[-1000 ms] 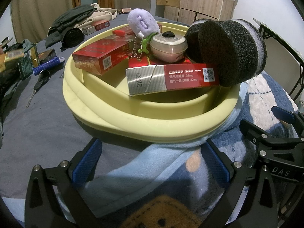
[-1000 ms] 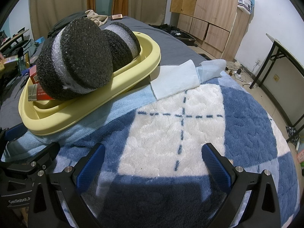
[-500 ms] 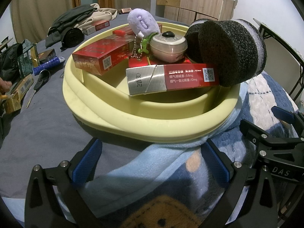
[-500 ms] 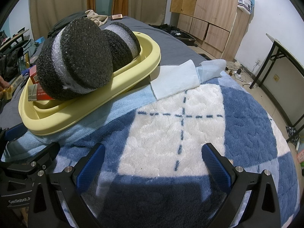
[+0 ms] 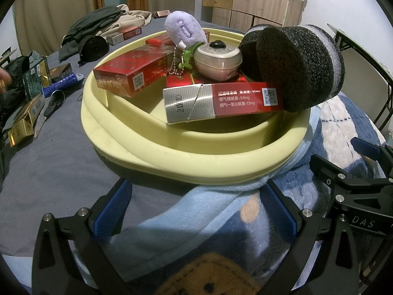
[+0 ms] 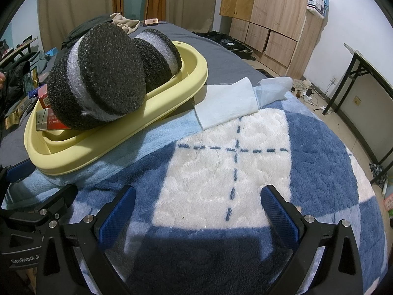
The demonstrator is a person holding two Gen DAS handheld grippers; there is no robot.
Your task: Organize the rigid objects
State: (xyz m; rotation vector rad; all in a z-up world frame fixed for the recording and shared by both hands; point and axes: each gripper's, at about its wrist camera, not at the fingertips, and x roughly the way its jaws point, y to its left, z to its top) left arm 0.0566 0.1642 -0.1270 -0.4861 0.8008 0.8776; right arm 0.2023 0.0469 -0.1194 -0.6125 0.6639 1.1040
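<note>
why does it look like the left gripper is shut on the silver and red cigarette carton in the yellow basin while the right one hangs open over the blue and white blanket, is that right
Not quite. The left wrist view shows the left gripper open and empty, short of the yellow basin; the silver and red cigarette carton lies untouched in the basin. The rest holds: the right gripper hangs open over the blue and white blanket.
</note>
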